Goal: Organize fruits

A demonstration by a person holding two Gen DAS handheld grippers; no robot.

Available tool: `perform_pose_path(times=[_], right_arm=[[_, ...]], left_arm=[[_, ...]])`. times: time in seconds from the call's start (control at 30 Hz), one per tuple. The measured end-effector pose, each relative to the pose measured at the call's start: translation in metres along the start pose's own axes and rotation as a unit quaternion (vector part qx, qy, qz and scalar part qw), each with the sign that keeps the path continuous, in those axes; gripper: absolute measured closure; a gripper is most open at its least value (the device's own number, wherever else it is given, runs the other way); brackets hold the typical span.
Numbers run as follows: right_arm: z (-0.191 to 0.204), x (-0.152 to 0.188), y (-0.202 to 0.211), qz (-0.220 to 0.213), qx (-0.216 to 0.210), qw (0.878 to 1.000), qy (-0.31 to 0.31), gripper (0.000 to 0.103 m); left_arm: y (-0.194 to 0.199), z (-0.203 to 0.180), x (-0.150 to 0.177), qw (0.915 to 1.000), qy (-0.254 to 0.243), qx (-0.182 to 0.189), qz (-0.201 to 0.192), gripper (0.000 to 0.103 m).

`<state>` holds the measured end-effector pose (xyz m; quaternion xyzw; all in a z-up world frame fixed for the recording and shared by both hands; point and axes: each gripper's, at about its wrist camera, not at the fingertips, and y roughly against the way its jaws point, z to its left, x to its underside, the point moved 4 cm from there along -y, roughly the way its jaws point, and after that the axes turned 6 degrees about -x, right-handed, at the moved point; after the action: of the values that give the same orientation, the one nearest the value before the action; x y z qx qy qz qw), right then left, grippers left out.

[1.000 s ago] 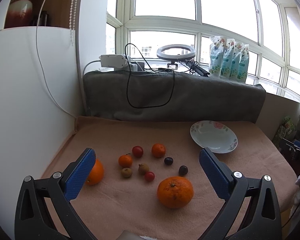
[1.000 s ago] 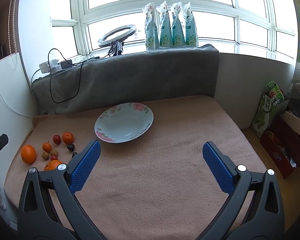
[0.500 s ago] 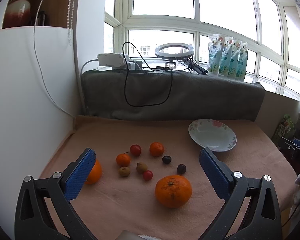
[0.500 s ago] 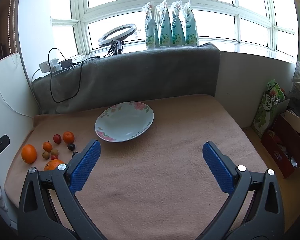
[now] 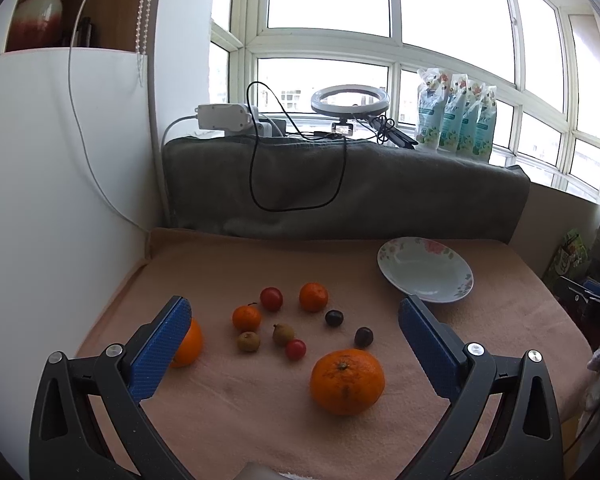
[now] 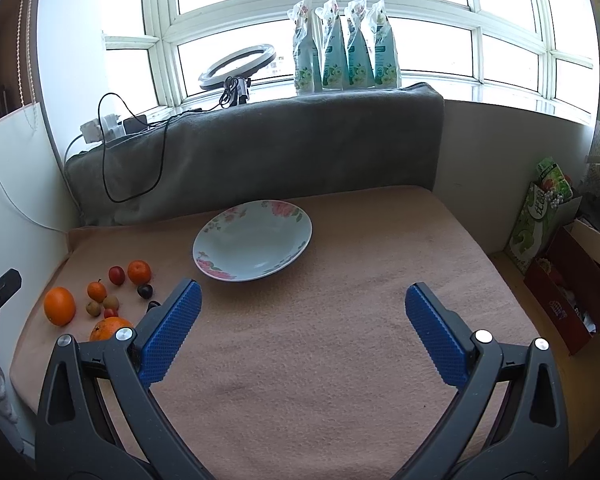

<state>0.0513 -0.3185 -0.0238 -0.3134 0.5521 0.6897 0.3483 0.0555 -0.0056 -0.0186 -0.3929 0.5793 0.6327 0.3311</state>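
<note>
- Hovering: left claw (image 5: pixel 294 330), jaws wide, nothing between them, framing the loose fruit; probably lined up for a first pick.
- Large orange (image 5: pixel 347 381): nearest fruit, lying on the pink-covered table (image 5: pixel 228 400), likely first target.
- Small fruits: scattered just beyond it, apart from one another.
- Floral plate (image 6: pixel 253 240): far right of the fruit, unfilled, presumably the destination.
- Right claw (image 6: pixel 303 314): wide, holding nothing, poised near the plate.
</note>
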Motion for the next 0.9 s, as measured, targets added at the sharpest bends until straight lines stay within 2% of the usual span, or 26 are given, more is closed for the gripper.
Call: perform_pose_path(times=[0.53,0.73,0.9], right_arm=[[0.012,0.003,-0.013,0.024,-0.038,0.999,0.0,0.0],[0.026,0.005,-0.029,0.046,-0.077,0.996,0.009,0.0],[0.043,0.008,-0.044,0.067,-0.127,0.99,0.006,0.0]], left_arm=[[-0.01,0.006,0.009,0.9997,0.007,0.01,0.019,0.0],[-0.024,0.021,0.029,0.997,0.034,0.03,0.063,0.0],[-0.031,0.029,0.049,0.9921,0.056,0.051,0.1,0.006]])
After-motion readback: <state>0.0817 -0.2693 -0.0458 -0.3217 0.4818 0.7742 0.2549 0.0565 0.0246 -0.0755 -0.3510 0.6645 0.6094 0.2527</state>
